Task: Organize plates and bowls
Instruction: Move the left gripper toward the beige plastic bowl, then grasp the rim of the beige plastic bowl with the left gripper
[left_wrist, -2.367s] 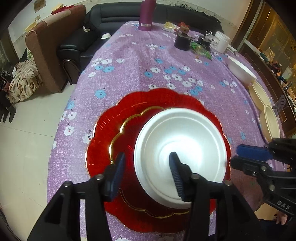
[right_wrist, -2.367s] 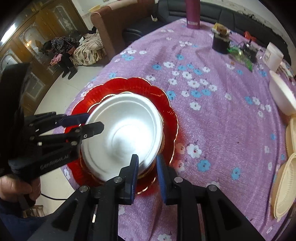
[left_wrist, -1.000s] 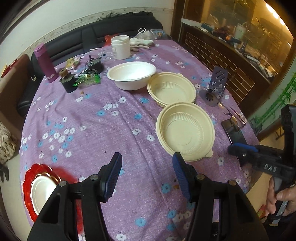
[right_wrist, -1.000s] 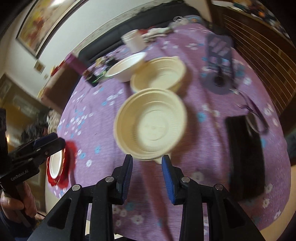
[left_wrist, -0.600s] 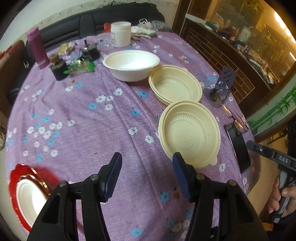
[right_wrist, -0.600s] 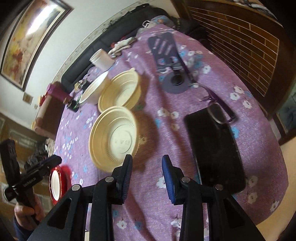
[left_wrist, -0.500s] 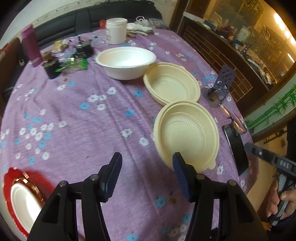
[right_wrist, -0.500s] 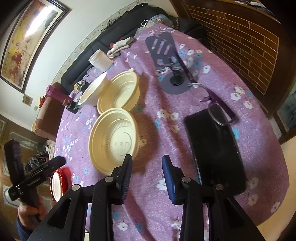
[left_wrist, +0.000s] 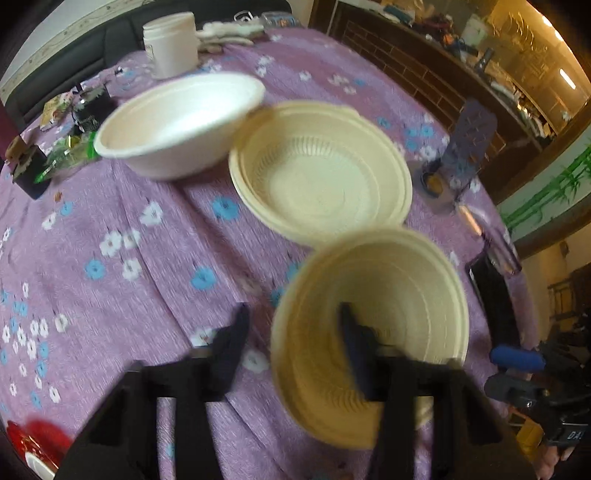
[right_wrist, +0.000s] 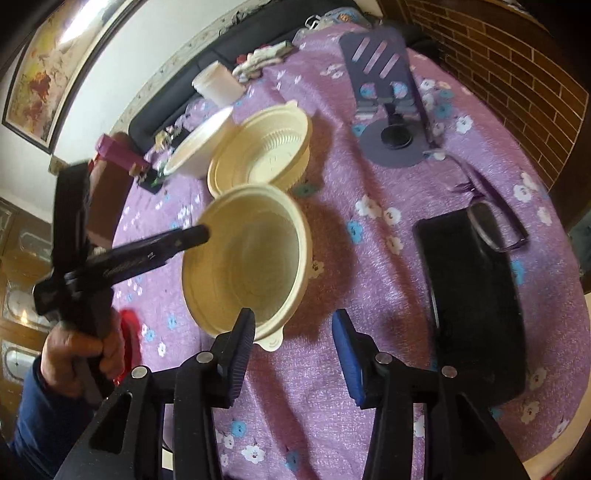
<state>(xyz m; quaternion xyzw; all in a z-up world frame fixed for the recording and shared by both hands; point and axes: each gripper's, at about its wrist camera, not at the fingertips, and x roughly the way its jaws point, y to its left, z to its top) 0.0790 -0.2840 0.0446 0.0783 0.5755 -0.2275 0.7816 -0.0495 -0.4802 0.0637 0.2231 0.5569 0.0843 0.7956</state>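
Two cream bowls and a white bowl (left_wrist: 181, 122) stand in a row on the purple flowered cloth. The near cream bowl (left_wrist: 388, 295) is blurred in the left wrist view. My left gripper (left_wrist: 295, 339) straddles its left rim, one finger inside and one outside. Its jaws are closing, and a gap still shows at the outer finger. In the right wrist view that bowl (right_wrist: 247, 258) looks tipped, with a left fingertip (right_wrist: 199, 232) at its rim. My right gripper (right_wrist: 293, 336) is opening just in front of the bowl's tab, with nothing between its fingers.
The second cream bowl (right_wrist: 262, 155) touches the near one at the back. A black phone (right_wrist: 476, 295), glasses (right_wrist: 495, 225) and a phone stand (right_wrist: 388, 110) lie to the right. A white jar (left_wrist: 170, 44) stands at the far edge. The red plate (left_wrist: 29, 443) is at the near left.
Both grippers left the red plate and white dish and came over to the cream bowls. The left one dropped onto the near bowl's rim and narrowed. The right one's jaws widened.
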